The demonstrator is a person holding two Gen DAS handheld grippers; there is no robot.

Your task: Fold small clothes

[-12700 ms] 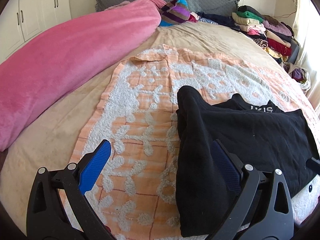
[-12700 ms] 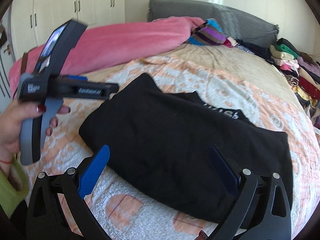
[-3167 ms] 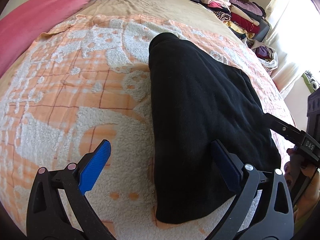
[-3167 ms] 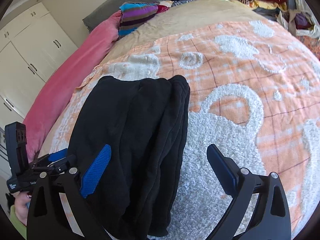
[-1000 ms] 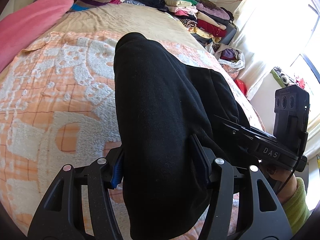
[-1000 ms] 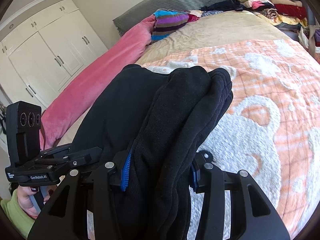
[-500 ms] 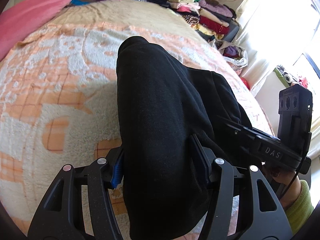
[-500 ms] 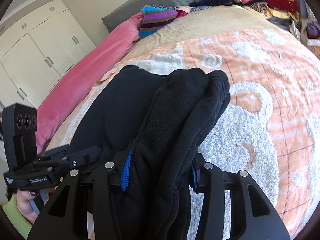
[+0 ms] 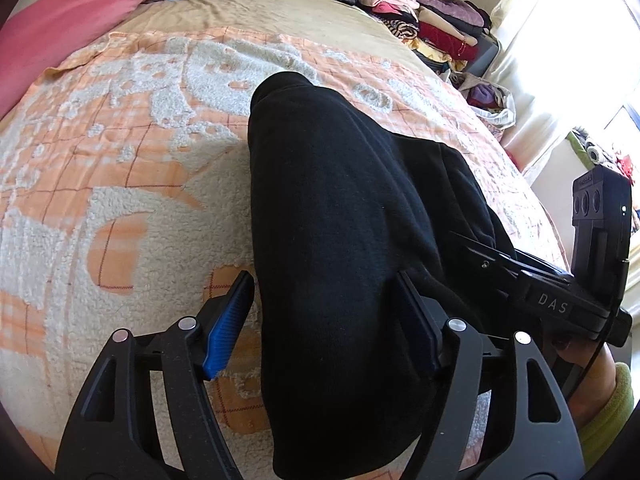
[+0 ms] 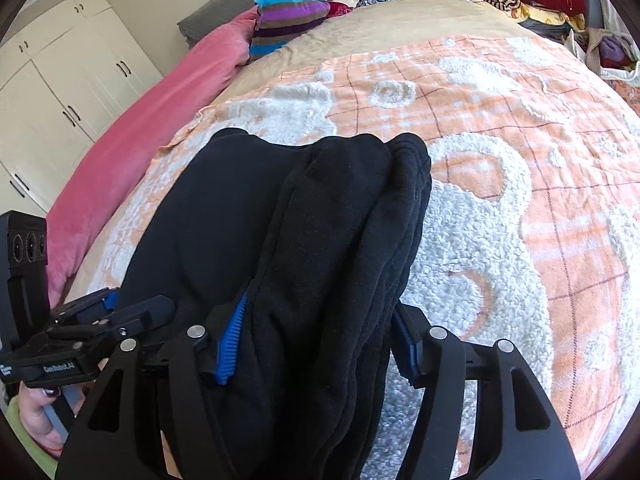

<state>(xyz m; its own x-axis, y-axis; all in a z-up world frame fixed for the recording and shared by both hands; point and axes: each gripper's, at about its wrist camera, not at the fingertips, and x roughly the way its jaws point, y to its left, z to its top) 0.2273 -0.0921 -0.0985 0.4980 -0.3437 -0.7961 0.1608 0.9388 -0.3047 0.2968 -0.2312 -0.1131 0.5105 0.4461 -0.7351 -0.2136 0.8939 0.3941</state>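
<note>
A folded black garment (image 9: 340,208) lies on the orange and white blanket (image 9: 120,152). My left gripper (image 9: 324,320) straddles its near end; the left blue pad (image 9: 228,320) stands slightly off the cloth, so the jaws look loosened. My right gripper (image 10: 316,344) grips the other end (image 10: 332,240), its pads pressed into the thick folded layers. Each gripper shows in the other's view: the right one (image 9: 560,300) and the left one (image 10: 80,344).
A pink duvet (image 10: 152,120) runs along the bed's left side. A striped cushion (image 10: 288,20) lies near the grey headboard. Stacks of folded clothes (image 9: 420,12) sit at the far right edge, with a bag of clothes (image 9: 488,96) beside the bed.
The garment has come down onto the blanket. My left jaws have widened a little around it since half a second ago. My right gripper stays clamped.
</note>
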